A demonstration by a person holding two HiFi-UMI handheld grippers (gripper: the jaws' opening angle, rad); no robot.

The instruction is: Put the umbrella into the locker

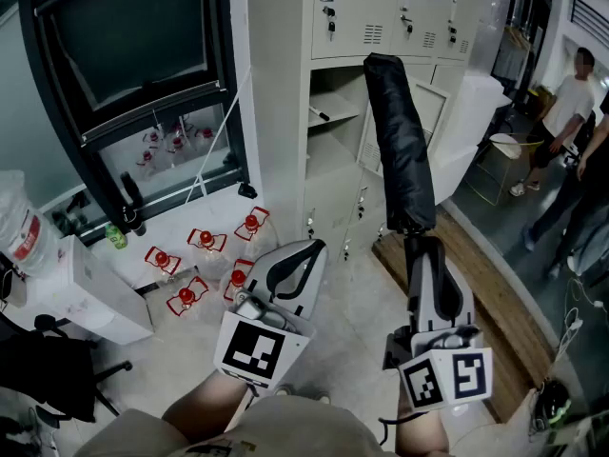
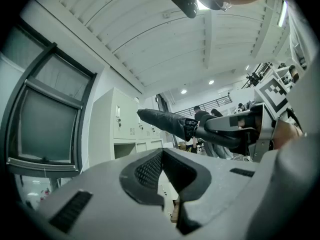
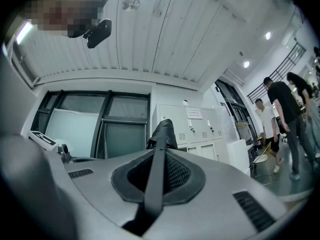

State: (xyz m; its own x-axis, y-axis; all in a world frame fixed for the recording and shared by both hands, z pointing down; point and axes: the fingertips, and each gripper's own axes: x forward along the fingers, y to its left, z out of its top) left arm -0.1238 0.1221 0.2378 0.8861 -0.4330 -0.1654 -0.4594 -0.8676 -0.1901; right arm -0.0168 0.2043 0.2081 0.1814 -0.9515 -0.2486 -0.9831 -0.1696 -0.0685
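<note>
A folded black umbrella points up and away, its tip near the top of the open locker compartment. My right gripper is shut on the umbrella's handle end. In the right gripper view the dark handle runs between the jaws and the canopy rises beyond them. My left gripper hangs lower and to the left, shut with nothing in it. Seen from the left gripper view, the umbrella lies across in front of the white lockers, beyond my left gripper.
The locker's white door stands open to the right. Several red-and-clear items lie on the floor below a black-framed window. A white box and a black chair stand at left. People stand far right.
</note>
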